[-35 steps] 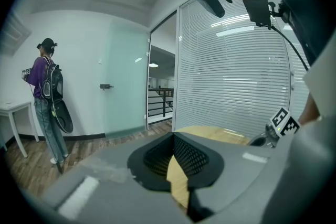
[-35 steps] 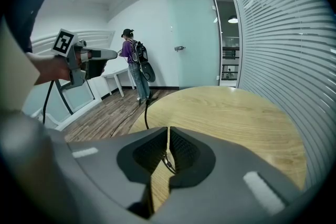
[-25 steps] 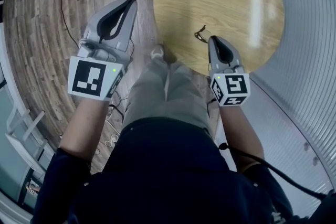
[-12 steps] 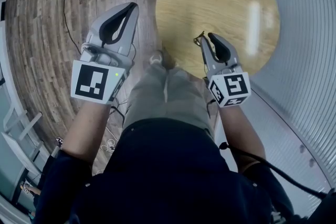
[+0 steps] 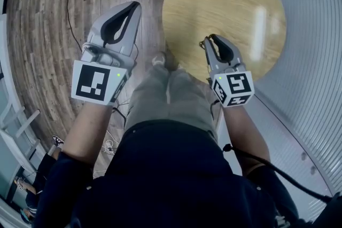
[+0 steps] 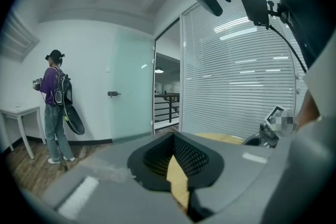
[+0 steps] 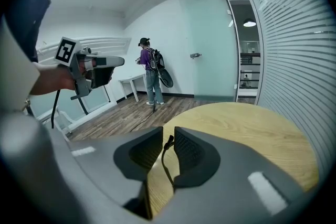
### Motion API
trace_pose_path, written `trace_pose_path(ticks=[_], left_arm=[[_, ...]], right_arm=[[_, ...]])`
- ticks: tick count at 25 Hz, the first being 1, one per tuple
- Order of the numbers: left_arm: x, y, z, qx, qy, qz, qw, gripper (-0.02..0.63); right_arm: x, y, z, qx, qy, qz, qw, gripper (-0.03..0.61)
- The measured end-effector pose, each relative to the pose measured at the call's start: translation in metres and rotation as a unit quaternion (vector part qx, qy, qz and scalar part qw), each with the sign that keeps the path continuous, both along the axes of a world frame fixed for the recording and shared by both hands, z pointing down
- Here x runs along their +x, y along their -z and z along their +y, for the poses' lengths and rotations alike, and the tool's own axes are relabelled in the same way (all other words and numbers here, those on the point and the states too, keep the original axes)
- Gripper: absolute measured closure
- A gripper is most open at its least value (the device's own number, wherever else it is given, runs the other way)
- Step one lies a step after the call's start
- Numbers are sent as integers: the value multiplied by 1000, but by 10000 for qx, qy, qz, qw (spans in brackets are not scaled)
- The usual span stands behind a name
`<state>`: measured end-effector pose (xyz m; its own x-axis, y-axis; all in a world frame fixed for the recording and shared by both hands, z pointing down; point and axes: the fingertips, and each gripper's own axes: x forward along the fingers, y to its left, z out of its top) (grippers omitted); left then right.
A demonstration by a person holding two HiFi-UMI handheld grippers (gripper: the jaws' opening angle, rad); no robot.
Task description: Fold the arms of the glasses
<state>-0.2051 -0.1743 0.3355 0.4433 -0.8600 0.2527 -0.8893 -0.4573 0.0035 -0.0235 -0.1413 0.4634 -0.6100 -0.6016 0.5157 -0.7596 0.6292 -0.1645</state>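
Note:
The glasses (image 5: pixel 202 42) are dark and thin-framed, and they hang at the near edge of the round wooden table (image 5: pixel 230 2). My right gripper (image 5: pixel 208 39) is shut on them. In the right gripper view one thin dark arm of the glasses (image 7: pixel 164 160) runs between the nearly closed pads of my right gripper (image 7: pixel 167 136), above the table top (image 7: pixel 247 128). The lenses are hidden there. My left gripper (image 5: pixel 133 5) is held over the wooden floor to the left of the table, shut with nothing in it (image 6: pixel 175 140).
A wall of white blinds (image 5: pixel 315 77) curves along the table's right side. Cables (image 5: pixel 115 115) lie on the wooden floor by my legs. A person with a backpack (image 7: pixel 149 73) stands far off beside a white table (image 7: pixel 128 81).
My right gripper moved left to the glasses at the table edge and shut on one arm. The left gripper stayed about where it was.

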Motion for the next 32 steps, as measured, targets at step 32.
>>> trace_pose_path(ticks=[32], left_arm=[[34,12,-7,59,-303,-47,9995,611]], right_arm=[[30,3,11,-22,-230,18,9997,537]])
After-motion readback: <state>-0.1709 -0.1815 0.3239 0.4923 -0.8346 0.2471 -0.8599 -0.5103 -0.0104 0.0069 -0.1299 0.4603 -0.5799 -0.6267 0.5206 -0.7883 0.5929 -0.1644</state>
